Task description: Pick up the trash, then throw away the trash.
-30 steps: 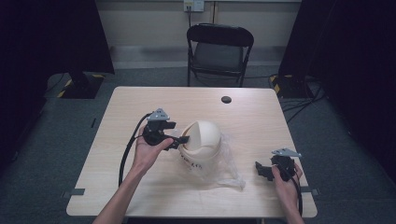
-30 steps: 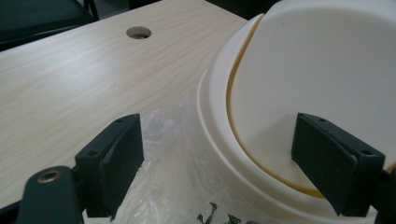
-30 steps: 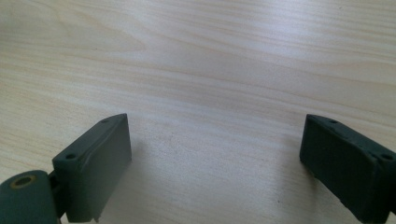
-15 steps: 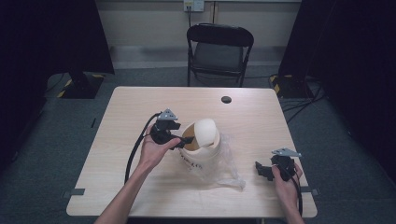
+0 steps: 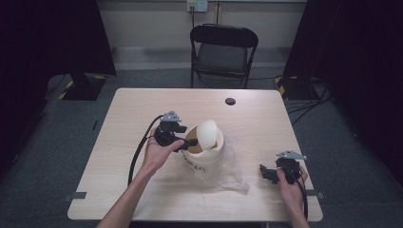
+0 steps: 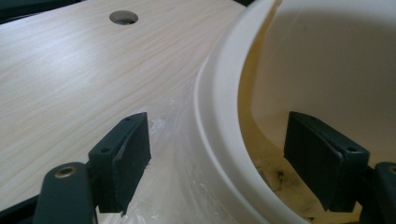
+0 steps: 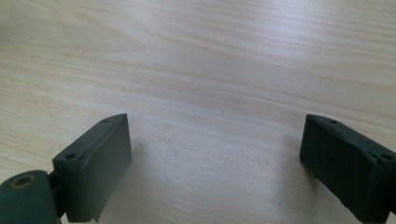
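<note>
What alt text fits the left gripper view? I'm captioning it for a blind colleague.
The left gripper straddles the rim of a cream tub, jaws just closing but not yet touching it. Clear plastic wrap lies below on the wooden table.

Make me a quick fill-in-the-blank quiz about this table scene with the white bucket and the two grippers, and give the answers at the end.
1. The left gripper has one jaw inside and one jaw outside the rim of the white ____.
2. The bucket stands on a sheet of clear ____.
3. The right gripper rests on the table with its jaws ____ and nothing between them.
4. Beyond the far edge of the table stands a black folding ____.

Missing words: bucket; plastic; open; chair
</note>
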`<action>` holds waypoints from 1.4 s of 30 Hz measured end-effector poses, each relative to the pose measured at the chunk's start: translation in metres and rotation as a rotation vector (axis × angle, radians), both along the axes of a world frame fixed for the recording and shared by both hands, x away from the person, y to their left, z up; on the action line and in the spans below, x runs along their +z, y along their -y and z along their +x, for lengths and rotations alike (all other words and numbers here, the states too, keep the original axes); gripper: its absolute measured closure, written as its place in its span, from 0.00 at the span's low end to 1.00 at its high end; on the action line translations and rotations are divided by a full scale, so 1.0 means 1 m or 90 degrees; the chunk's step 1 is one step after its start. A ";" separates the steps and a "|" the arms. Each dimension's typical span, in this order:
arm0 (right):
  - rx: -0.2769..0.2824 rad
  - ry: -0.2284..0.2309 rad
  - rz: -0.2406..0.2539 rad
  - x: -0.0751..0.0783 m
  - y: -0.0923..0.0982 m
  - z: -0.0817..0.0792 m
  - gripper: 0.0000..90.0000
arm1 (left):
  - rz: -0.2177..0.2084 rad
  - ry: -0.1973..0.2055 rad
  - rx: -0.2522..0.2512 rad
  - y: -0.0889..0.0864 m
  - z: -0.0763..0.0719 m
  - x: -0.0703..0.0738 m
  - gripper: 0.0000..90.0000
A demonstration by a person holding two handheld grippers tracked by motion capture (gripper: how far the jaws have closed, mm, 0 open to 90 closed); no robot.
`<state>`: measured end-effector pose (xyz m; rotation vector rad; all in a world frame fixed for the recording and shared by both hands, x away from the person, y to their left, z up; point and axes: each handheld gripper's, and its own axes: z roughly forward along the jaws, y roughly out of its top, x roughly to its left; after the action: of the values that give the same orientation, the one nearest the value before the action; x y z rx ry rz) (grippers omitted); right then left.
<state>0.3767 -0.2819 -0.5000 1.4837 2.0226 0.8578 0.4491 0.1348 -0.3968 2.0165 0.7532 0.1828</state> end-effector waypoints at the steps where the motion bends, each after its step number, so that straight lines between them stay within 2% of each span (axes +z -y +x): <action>1: 0.000 0.000 0.000 0.000 0.000 0.000 0.09 | 0.000 0.000 0.000 0.000 0.000 0.000 0.25; 2: 0.000 0.000 0.000 0.000 0.000 0.000 0.09 | -0.004 0.010 0.007 -0.004 -0.002 0.004 0.25; 4: -0.001 0.001 0.000 0.000 0.000 0.000 0.09 | -0.008 0.013 0.008 -0.007 -0.004 0.006 0.25; 6: -0.001 0.000 0.000 0.000 0.000 0.000 0.09 | -0.025 0.020 0.012 -0.014 -0.006 0.010 0.25; 9: -0.001 0.001 0.000 0.000 0.000 0.000 0.09 | -0.039 0.028 0.030 -0.026 -0.008 0.015 0.24; 12: 0.000 0.001 0.000 0.000 0.000 0.000 0.09 | -0.025 0.032 0.050 -0.044 -0.008 0.016 0.24; 14: -0.001 0.001 0.000 0.000 0.000 0.000 0.09 | -0.029 0.026 0.058 -0.047 -0.008 0.016 0.24; 16: -0.001 0.001 0.000 0.000 0.000 0.000 0.09 | -0.031 0.043 0.077 -0.060 -0.010 0.016 0.24; 17: 0.000 0.001 0.000 0.000 0.000 0.000 0.09 | -0.031 0.043 0.077 -0.060 -0.010 0.016 0.24; 18: -0.001 0.001 0.000 0.000 0.000 0.000 0.09 | -0.027 0.042 0.084 -0.068 -0.010 0.016 0.25; 21: -0.001 0.001 0.000 0.000 0.000 0.000 0.09 | -0.024 0.037 0.094 -0.075 -0.011 0.012 0.24; 22: 0.000 0.001 0.000 0.000 0.000 0.000 0.09 | -0.009 0.032 0.104 -0.080 -0.011 0.007 0.24; 23: 0.000 0.000 0.000 0.000 0.000 0.000 0.09 | -0.009 0.032 0.104 -0.080 -0.011 0.007 0.24; 24: 0.000 0.000 0.000 0.000 0.000 0.000 0.09 | 0.014 0.032 0.103 -0.082 -0.010 0.004 0.24; 25: 0.000 0.000 0.000 0.000 0.000 0.000 0.09 | 0.026 0.030 0.109 -0.083 -0.009 0.001 0.23; 26: -0.001 0.001 0.000 0.000 0.000 0.000 0.09 | 0.047 0.015 0.109 -0.086 -0.004 -0.004 0.22; 28: 0.000 0.000 0.000 0.000 0.000 0.000 0.09 | 0.053 0.010 0.109 -0.087 -0.002 -0.006 0.22; 30: -0.001 0.001 0.000 0.000 0.000 0.000 0.09 | 0.078 0.014 0.117 -0.088 0.001 -0.009 0.22; 32: -0.001 0.001 0.000 0.000 0.000 0.000 0.09 | 0.066 -0.003 0.123 -0.094 0.008 -0.016 0.22; 35: 0.000 0.000 0.000 0.000 0.000 0.000 0.09 | 0.062 -0.008 0.125 -0.098 0.013 -0.021 0.22; 36: -0.001 0.001 0.000 0.000 0.000 0.000 0.09 | 0.058 -0.016 0.127 -0.099 0.015 -0.023 0.22; 38: -0.001 0.001 0.000 0.000 0.000 0.000 0.09 | 0.070 -0.014 0.130 -0.102 0.020 -0.028 0.22; 40: -0.001 0.001 0.000 0.000 0.000 0.000 0.09 | 0.062 -0.038 0.130 -0.106 0.026 -0.037 0.22; 42: -0.001 0.001 0.000 0.000 0.000 0.000 0.09 | 0.067 -0.044 0.133 -0.106 0.028 -0.041 0.22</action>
<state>0.3767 -0.2818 -0.5001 1.4838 2.0209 0.8578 0.4768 0.2406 -0.4375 2.0494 1.0175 0.2790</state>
